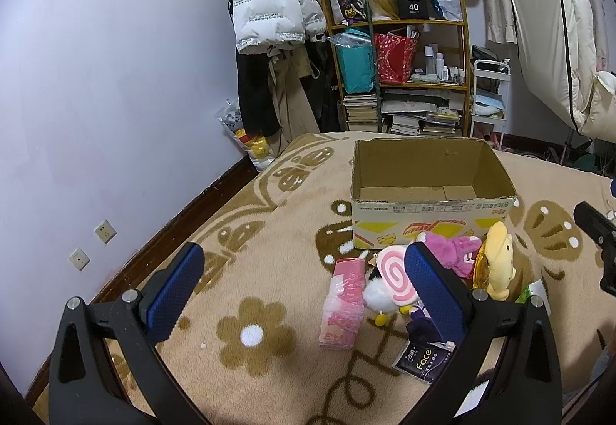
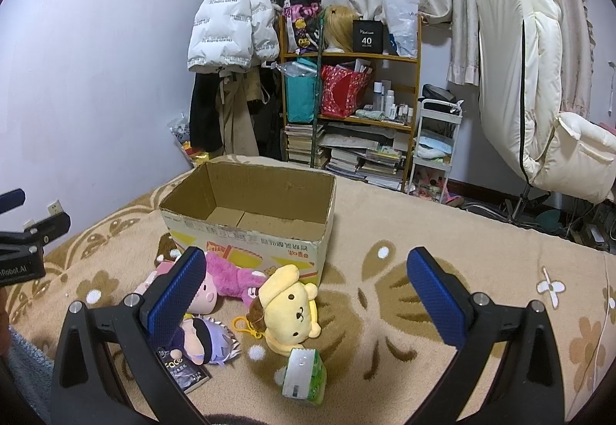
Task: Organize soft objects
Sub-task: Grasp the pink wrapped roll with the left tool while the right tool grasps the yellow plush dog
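An empty cardboard box (image 1: 431,217) (image 2: 246,232) stands open on the bed. In front of it lie soft toys: a yellow dog plush (image 2: 288,309) (image 1: 498,259), a pink plush (image 2: 235,276) (image 1: 456,251), a purple-haired doll (image 2: 204,342), a pink swirl lollipop toy (image 1: 394,273). A pink tissue pack (image 1: 344,303), a black "Face" pack (image 1: 421,365) (image 2: 183,371) and a green tissue pack (image 2: 304,375) lie nearby. My left gripper (image 1: 304,294) hovers open above the pink pack. My right gripper (image 2: 308,298) is open over the yellow plush.
A beige flower-patterned blanket (image 1: 250,332) covers the bed. Beyond it stand a cluttered wooden shelf (image 1: 400,74), hanging coats (image 1: 269,1), a white cart (image 2: 435,144) and a cream padded chair (image 2: 539,97). The lilac wall (image 1: 115,78) runs along the left.
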`<move>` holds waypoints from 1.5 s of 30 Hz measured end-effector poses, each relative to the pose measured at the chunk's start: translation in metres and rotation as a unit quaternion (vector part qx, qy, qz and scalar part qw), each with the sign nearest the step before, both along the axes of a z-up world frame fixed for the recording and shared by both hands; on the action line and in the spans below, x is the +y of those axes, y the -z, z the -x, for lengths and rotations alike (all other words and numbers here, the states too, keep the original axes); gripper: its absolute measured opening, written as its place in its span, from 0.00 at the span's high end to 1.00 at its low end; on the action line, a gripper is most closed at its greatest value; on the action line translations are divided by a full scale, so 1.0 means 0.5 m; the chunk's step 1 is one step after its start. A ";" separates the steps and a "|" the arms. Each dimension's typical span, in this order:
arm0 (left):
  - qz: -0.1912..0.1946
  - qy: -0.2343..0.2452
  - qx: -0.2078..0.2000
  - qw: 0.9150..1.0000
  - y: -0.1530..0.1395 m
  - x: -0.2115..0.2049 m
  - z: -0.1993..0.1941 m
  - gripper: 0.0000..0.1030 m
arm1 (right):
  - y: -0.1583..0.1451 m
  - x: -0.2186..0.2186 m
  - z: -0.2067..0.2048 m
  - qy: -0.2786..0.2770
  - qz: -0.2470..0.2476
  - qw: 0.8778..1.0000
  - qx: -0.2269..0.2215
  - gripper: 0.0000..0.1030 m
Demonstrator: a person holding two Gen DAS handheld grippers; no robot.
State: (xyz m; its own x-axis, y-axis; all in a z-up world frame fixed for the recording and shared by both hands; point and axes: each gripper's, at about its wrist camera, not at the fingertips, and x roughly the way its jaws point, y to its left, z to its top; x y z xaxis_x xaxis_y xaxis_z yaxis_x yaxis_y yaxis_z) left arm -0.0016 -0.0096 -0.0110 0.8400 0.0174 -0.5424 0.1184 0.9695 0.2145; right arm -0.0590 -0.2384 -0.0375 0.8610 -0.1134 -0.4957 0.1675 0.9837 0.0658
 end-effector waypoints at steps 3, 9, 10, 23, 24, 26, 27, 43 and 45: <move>-0.010 0.000 -0.004 1.000 -0.002 -0.003 -0.007 0.00 | 0.006 0.002 0.006 -0.005 0.006 1.000 0.007 0.00; -0.011 -0.003 0.012 1.000 -0.003 -0.004 -0.045 0.00 | 0.029 0.002 -0.040 -0.007 -0.003 1.000 0.025 0.00; -0.012 -0.005 0.012 1.000 -0.003 -0.004 -0.051 0.00 | 0.030 0.000 -0.043 -0.007 -0.007 1.000 0.027 0.00; -0.005 -0.012 0.088 0.996 0.049 -0.002 -0.158 0.00 | 0.077 -0.040 -0.135 -0.009 -0.055 0.995 0.086 0.00; -0.002 -0.014 0.101 0.995 0.059 -0.001 -0.169 0.00 | 0.081 -0.043 -0.139 -0.008 -0.059 0.994 0.089 0.00; -0.001 -0.017 0.116 0.993 0.073 -0.001 -0.184 0.00 | 0.090 -0.050 -0.149 -0.007 -0.067 0.993 0.095 0.00; -0.003 -0.020 0.121 0.992 0.081 -0.001 -0.192 0.00 | 0.095 -0.052 -0.153 -0.007 -0.070 0.993 0.098 0.00; -0.024 -0.028 0.213 0.976 0.216 -0.014 -0.288 0.00 | 0.203 -0.070 -0.233 -0.026 -0.112 0.978 0.172 0.00; -0.021 -0.032 0.226 0.973 0.230 -0.012 -0.298 0.00 | 0.213 -0.073 -0.240 -0.030 -0.121 0.976 0.179 0.00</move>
